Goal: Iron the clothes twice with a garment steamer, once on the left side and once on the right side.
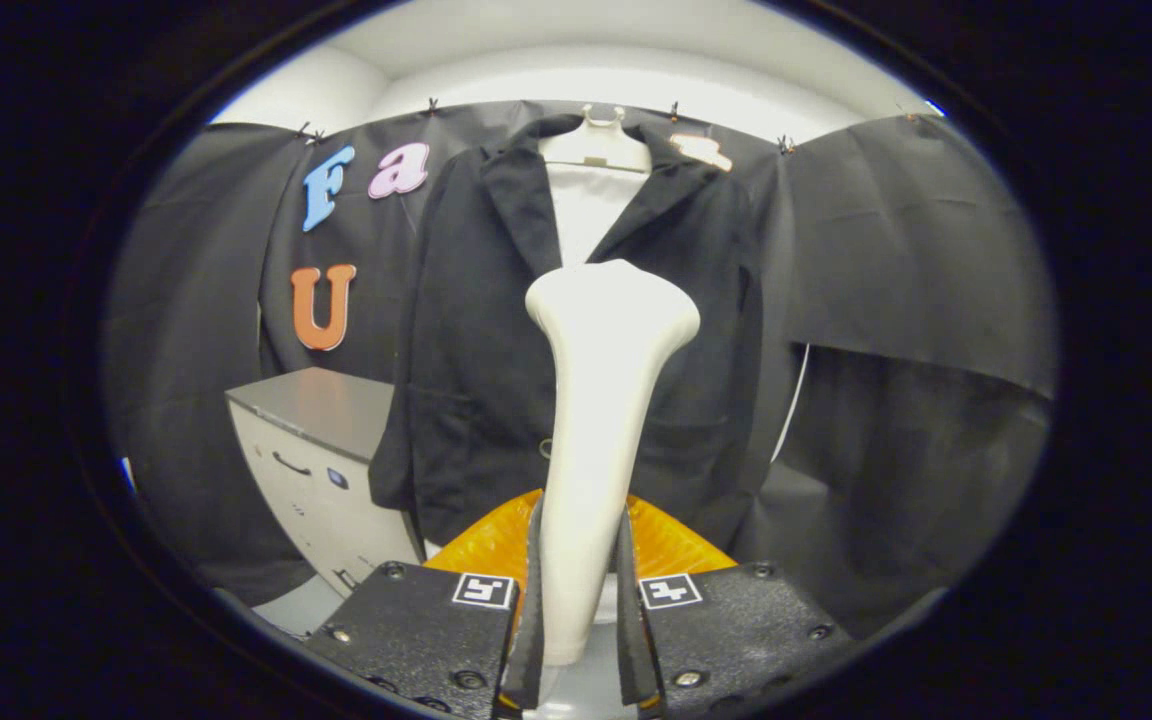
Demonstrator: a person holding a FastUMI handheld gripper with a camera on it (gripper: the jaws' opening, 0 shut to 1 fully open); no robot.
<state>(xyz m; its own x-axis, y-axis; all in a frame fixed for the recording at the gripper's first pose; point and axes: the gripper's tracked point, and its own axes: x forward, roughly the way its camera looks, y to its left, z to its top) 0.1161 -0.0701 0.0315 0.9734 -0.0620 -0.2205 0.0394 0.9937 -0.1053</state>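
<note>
- The gripper is closed on the garment steamer; both fingers press against the sides of its pale handle, one on each side.
- The steamer stands upright between the fingers, its handle rising from the grip and widening into a broad head above and ahead of them.
- The steamer head faces away, toward a dark jacket that hangs beyond it; whether head and cloth touch cannot be told.
- The jacket hangs on a white hanger in front of the booth's black cloth wall, lapels open over a white panel at the chest.
- The steamer head sits over the middle of the jacket front, just below where the lapels meet, with the left and right front panels showing on either side of it.
- An orange ribbed object lies just ahead of the fingers, behind the base of the steamer handle and below the jacket's hem.
- A pale cabinet with a grey top and a dark drawer handle stands beside the jacket's sleeve, its near corner pointing toward the gripper.
</note>
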